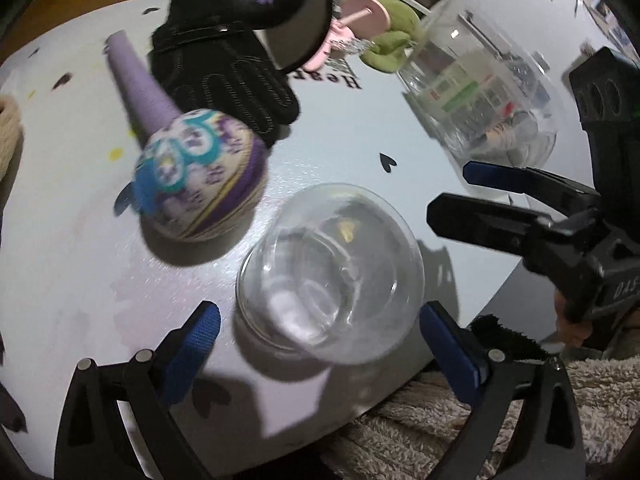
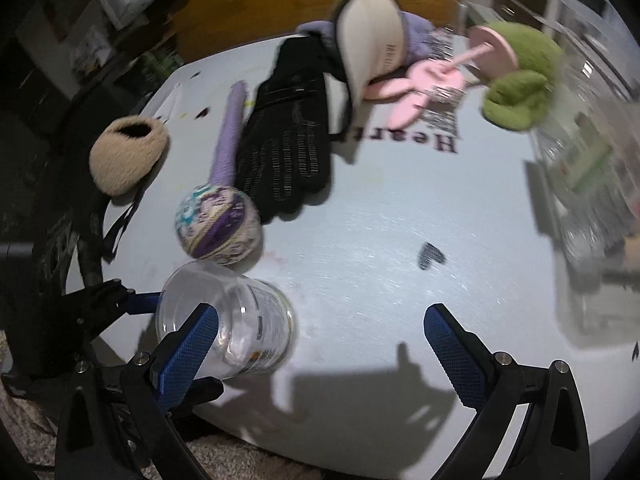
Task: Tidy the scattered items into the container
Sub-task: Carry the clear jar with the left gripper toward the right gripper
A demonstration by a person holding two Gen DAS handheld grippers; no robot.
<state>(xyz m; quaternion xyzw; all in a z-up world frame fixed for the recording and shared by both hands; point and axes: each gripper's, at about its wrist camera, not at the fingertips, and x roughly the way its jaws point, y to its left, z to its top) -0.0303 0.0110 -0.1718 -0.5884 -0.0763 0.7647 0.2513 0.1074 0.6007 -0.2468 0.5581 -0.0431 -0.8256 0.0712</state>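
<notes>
Clutter covers the pale round counter point(image 1: 360, 152) I work over. My left gripper point(image 1: 320, 326) stands wide apart around a small clear glass jar point(image 1: 332, 272) lying on its side, pads not pressing it. My right gripper point(image 2: 320, 340) is apart, empty. Beside the jar lies a patterned purple sock ball point(image 1: 200, 176); the large clear plastic container point(image 1: 476, 92) stands farther back.

The table point(image 2: 380, 240) bore black upside-down lettering that read "Heart" point(image 2: 420, 140). The jar point(image 2: 248, 328) carried a printed label point(image 2: 264, 312), too blurred to read.
</notes>
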